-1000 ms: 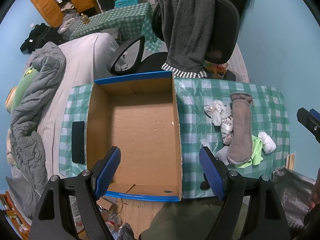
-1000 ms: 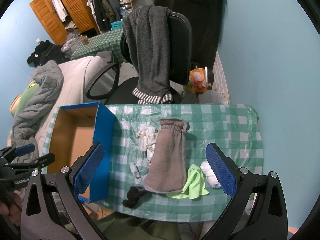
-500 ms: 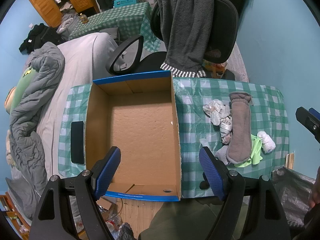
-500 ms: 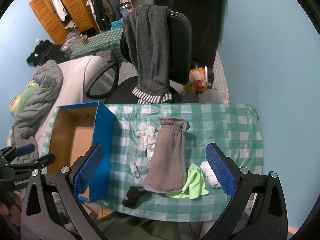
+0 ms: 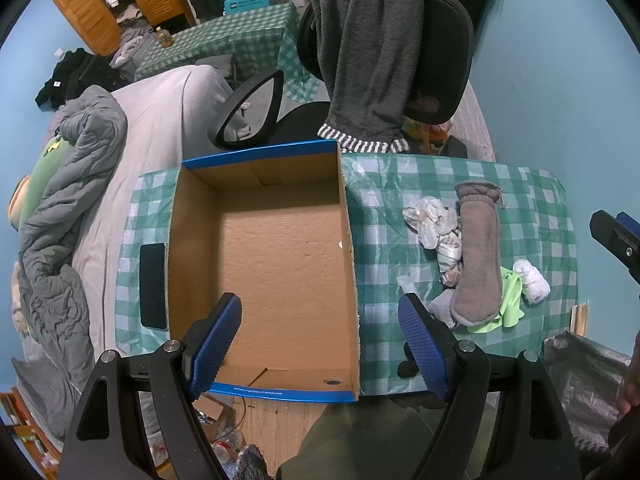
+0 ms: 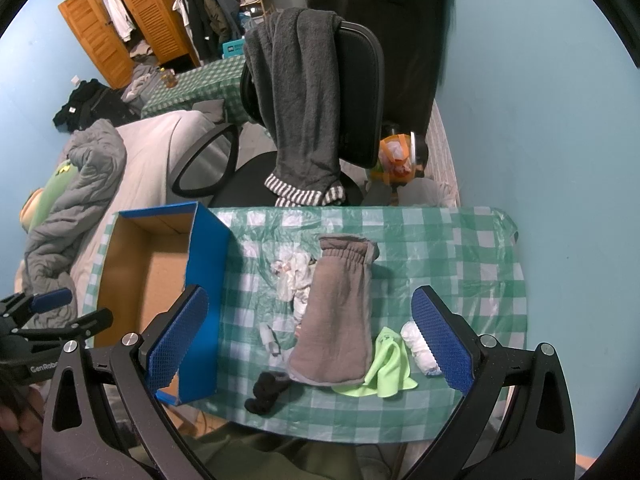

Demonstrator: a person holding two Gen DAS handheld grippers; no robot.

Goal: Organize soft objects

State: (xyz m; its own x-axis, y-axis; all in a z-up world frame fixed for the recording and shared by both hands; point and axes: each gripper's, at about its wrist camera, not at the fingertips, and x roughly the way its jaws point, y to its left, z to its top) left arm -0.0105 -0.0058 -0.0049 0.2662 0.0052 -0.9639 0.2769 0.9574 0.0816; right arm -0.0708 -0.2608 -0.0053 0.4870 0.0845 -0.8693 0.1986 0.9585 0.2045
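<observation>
An open, empty cardboard box (image 5: 280, 264) with blue outer walls (image 6: 206, 280) stands on the left of the green checked table. To its right lie soft things: a grey fleece piece (image 6: 340, 316) (image 5: 478, 264), a lime cloth (image 6: 386, 364), a white rolled sock (image 6: 416, 342), crumpled white socks (image 6: 292, 272) and a black sock (image 6: 266, 392). My left gripper (image 5: 320, 344) is open and empty above the box's near edge. My right gripper (image 6: 312, 344) is open and empty above the soft pile.
A black phone (image 5: 153, 285) lies left of the box. An office chair with a dark grey towel (image 6: 304, 112) stands behind the table (image 6: 460, 248). A bed with a grey duvet (image 5: 60, 208) is at the left. A blue wall is at the right.
Both grippers stay open and nearly still; the views shift only very slightly. No object has moved.
</observation>
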